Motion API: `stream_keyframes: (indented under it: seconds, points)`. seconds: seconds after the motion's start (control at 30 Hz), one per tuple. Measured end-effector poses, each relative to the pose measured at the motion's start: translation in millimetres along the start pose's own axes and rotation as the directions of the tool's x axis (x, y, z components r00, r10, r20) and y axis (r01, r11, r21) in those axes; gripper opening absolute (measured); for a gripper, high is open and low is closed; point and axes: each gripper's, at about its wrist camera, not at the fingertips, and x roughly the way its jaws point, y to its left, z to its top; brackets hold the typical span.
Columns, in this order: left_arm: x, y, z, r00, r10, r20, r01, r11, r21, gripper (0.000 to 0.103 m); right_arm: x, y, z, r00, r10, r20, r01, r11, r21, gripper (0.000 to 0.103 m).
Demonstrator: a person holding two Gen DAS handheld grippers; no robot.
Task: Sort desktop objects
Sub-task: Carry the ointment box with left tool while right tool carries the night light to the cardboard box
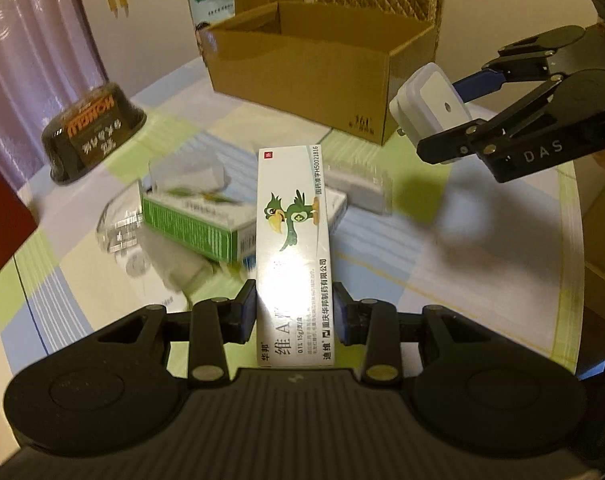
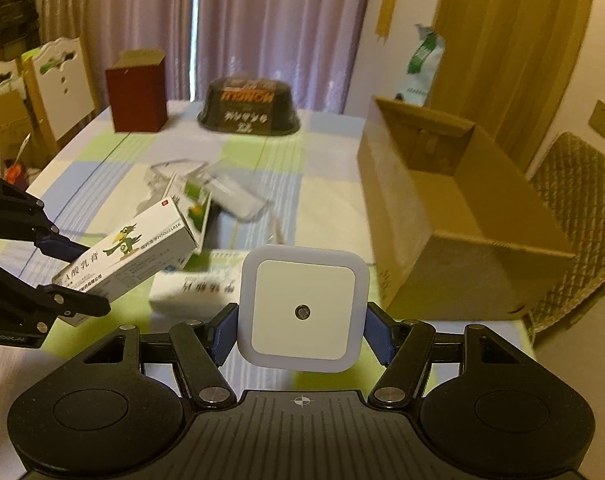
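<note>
The left gripper (image 1: 294, 312) pinches a long white ointment box (image 1: 293, 240) printed with a green cartoon bird, its two fingers pressed against the box's long sides near the near end, so the box juts forward out of the tongs and is held clear above the table (image 1: 462, 248). The right gripper (image 2: 300, 330) clamps a white square night light (image 2: 302, 314) between its blue pads (image 2: 222, 338), the flat face with a small round sensor turned toward the camera; in the left wrist view its plug prongs show at the lower edge, and the light hangs in the air just in front of the open cardboard box (image 1: 318, 68). That cardboard box stands on the checked tablecloth, open side up. Below the held ointment box lie a green and white medicine box (image 1: 198, 220), a white packet (image 2: 194, 290) and a clear plastic tray (image 2: 230, 192), blurred. Farther back sit a black bowl-shaped container (image 2: 248, 108) upside down and a dark red box (image 2: 136, 96) standing upright
</note>
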Motion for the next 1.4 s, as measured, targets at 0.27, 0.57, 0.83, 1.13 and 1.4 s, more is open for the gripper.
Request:
stream_keyframes:
  seconds: [0.27,0.57,0.83,1.13,1.4]
  points:
    - [-2.4,4.0,56.4,0.997,-0.014,0.076,0.009,0.998,0.065,0.033,-28.6,-34.2,35.0,0.994,-0.079,0.079,0.075,0.996,0.050,0.065]
    - [12.2,-6.5,146.7,0.986,-0.007,0.165,-0.003,0.998,0.062,0.033,-31.5,-107.5,81.5,0.980,-0.120,0.156,0.117,0.993,0.033,0.065]
    - [49.8,-19.2,231.1,0.983,0.041,0.178,-0.047,0.998,0.029,0.033,3.9,-181.1,102.1,0.984,-0.073,0.165,0.073,0.997,0.004,0.065]
    - [104.9,-31.8,288.1,0.992,0.019,0.125,-0.023,0.999,0.029,0.033,57.2,-222.6,88.0,0.997,-0.009,0.074,0.010,1.000,-0.004,0.065]
    - [154.4,-32.1,309.5,0.998,-0.014,0.061,0.013,1.000,0.012,0.033,86.1,-240.9,75.4,1.000,0.015,0.025,-0.015,1.000,0.015,0.065]
